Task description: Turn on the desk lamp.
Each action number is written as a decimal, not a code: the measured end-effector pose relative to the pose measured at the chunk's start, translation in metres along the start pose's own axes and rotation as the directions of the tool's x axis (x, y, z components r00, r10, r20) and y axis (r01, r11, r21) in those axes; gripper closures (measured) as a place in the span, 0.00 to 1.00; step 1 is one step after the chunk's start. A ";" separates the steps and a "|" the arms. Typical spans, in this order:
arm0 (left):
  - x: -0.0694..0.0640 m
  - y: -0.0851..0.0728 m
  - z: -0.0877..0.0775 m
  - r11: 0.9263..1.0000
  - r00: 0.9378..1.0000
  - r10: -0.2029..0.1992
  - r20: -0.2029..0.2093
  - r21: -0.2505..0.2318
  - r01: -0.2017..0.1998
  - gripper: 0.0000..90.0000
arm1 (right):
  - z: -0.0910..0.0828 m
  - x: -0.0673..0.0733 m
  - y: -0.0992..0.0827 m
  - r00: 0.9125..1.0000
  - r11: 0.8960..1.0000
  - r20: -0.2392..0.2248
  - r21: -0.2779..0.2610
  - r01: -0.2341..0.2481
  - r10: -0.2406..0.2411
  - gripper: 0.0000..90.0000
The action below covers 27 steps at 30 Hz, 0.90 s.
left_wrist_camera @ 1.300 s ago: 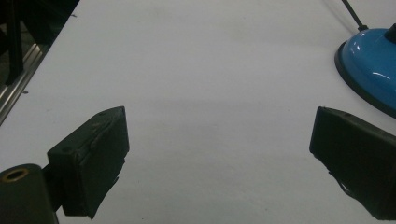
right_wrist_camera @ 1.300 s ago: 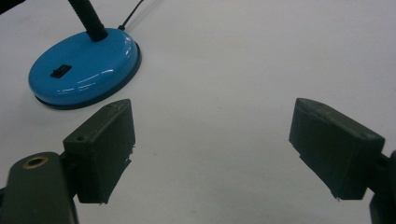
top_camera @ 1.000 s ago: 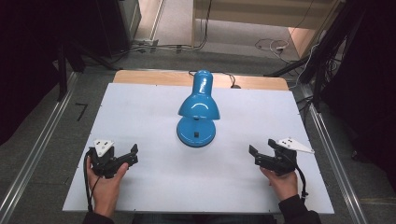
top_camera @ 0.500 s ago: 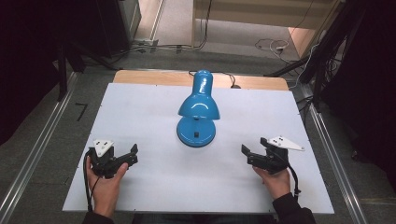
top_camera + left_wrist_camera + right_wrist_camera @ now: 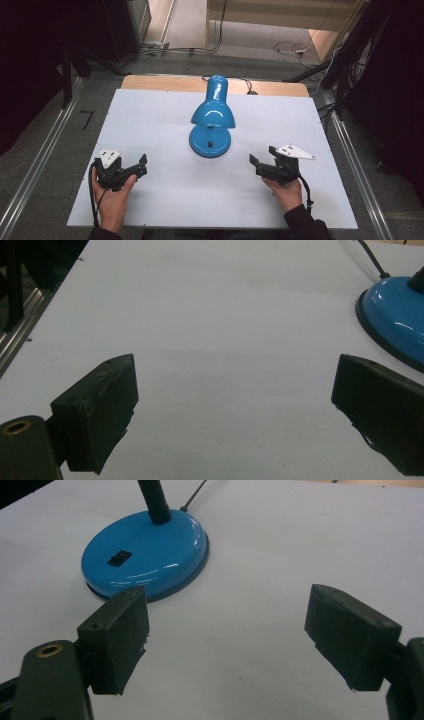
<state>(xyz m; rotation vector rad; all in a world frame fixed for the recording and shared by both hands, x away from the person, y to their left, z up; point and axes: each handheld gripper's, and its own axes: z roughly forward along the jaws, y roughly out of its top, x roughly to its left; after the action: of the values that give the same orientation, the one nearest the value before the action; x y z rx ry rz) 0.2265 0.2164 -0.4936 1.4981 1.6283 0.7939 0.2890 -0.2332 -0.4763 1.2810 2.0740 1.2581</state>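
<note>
Blue enamelled desk lamp (image 5: 212, 117) at the middle of the white table (image 5: 150, 115), standing on its round base (image 5: 145, 552) with the shade tipped down over it. Left gripper (image 5: 136, 166) and right gripper (image 5: 261, 162) are held low over the table to either side — jaws spread wide, nothing between them. In the right gripper view the base lies just beyond the left-hand jaw, close ahead; a black rocker switch (image 5: 120, 558) sits on its top and a dark ribbed neck (image 5: 153, 500) rises from its far side, with a cord (image 5: 192, 497) trailing away behind. In the left gripper view the rim of the base (image 5: 395, 322) shows above the right-hand jaw, farther off. Judged from the open jaws angled inward, both grippers appear poised to approach the lamp — the right one nearer, and likelier to reach the switch
</note>
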 end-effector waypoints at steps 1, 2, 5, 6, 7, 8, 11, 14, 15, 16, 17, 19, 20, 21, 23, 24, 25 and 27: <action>0.000 0.000 0.000 1.000 1.000 -0.001 0.001 -0.001 0.001 0.06 | 0.001 0.001 0.000 1.000 1.000 -0.001 0.000 0.001 -0.001 0.18; 0.000 0.000 0.000 1.000 1.000 -0.001 0.002 -0.002 0.001 0.06 | 0.002 0.002 0.001 1.000 1.000 -0.005 0.002 0.005 -0.005 0.18; -0.001 0.000 0.000 1.000 1.000 0.000 0.002 -0.002 0.000 0.06 | 0.004 0.006 0.002 1.000 1.000 -0.011 0.004 0.005 -0.005 0.18; -0.001 0.000 0.000 1.000 1.000 0.001 0.002 -0.002 -0.001 0.06 | 0.005 0.007 0.002 1.000 1.000 -0.013 0.003 0.007 -0.006 0.18; -0.001 0.000 -0.001 1.000 1.000 0.002 0.001 -0.001 -0.002 0.06 | 0.006 0.008 0.003 1.000 1.000 -0.015 -0.001 0.010 -0.010 0.18; -0.001 0.000 -0.001 1.000 1.000 0.001 0.000 -0.001 -0.001 0.06 | 0.007 0.009 0.003 1.000 1.000 -0.019 0.002 0.007 -0.007 0.18; -0.002 -0.001 -0.001 1.000 1.000 0.000 0.001 -0.003 0.000 0.06 | 0.012 0.013 0.005 1.000 1.000 -0.023 0.003 0.016 -0.016 0.18; -0.003 -0.001 -0.001 1.000 1.000 0.003 0.006 -0.004 -0.003 0.06 | 0.018 0.020 0.008 0.999 1.000 -0.030 0.006 0.028 -0.028 0.18; -0.003 -0.001 -0.001 1.000 1.000 0.004 0.005 -0.003 -0.004 0.06 | 0.018 0.020 0.008 0.999 1.000 -0.030 0.006 0.028 -0.028 0.18; -0.003 -0.001 -0.002 1.000 1.000 0.004 0.006 -0.004 -0.004 0.06 | 0.019 0.022 0.009 0.999 1.000 -0.032 0.008 0.030 -0.030 0.18; -0.003 -0.001 -0.002 1.000 1.000 0.005 0.007 -0.003 -0.005 0.06 | 0.022 0.024 0.010 0.999 0.999 -0.034 0.010 0.038 -0.038 0.18; -0.002 -0.001 -0.003 1.000 1.000 0.004 0.009 -0.003 -0.004 0.06 | 0.026 0.028 0.011 0.998 0.999 -0.036 0.016 0.047 -0.046 0.19; -0.002 -0.001 -0.003 1.000 1.000 0.002 0.009 -0.006 -0.002 0.06 | 0.027 0.031 0.012 0.998 0.999 -0.039 0.018 0.045 -0.044 0.19; -0.002 -0.001 -0.003 1.000 1.000 -0.001 0.008 -0.009 0.002 0.06 | 0.029 0.032 0.013 0.998 0.999 -0.041 0.014 0.052 -0.051 0.19; -0.002 -0.001 -0.003 1.000 1.000 -0.002 0.009 -0.009 0.002 0.06 | 0.034 0.037 0.015 0.997 0.998 -0.041 0.011 0.060 -0.059 0.20; -0.001 -0.001 -0.003 1.000 1.000 -0.002 0.010 -0.009 0.002 0.06 | 0.036 0.039 0.016 0.997 0.998 -0.042 0.012 0.059 -0.059 0.20; -0.001 -0.001 -0.003 1.000 1.000 -0.002 0.010 -0.009 0.002 0.06 | 0.038 0.040 0.016 0.997 0.998 -0.044 0.011 0.059 -0.058 0.20; -0.001 -0.001 -0.003 1.000 1.000 -0.002 0.011 -0.009 0.002 0.06 | 0.042 0.043 0.017 0.997 0.998 -0.044 0.005 0.062 -0.062 0.21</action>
<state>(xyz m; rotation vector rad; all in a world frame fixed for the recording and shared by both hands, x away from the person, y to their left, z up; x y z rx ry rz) 0.2231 0.2154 -0.4924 1.4918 1.6167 0.7895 0.3052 -0.1730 -0.4781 1.1930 2.1329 1.2634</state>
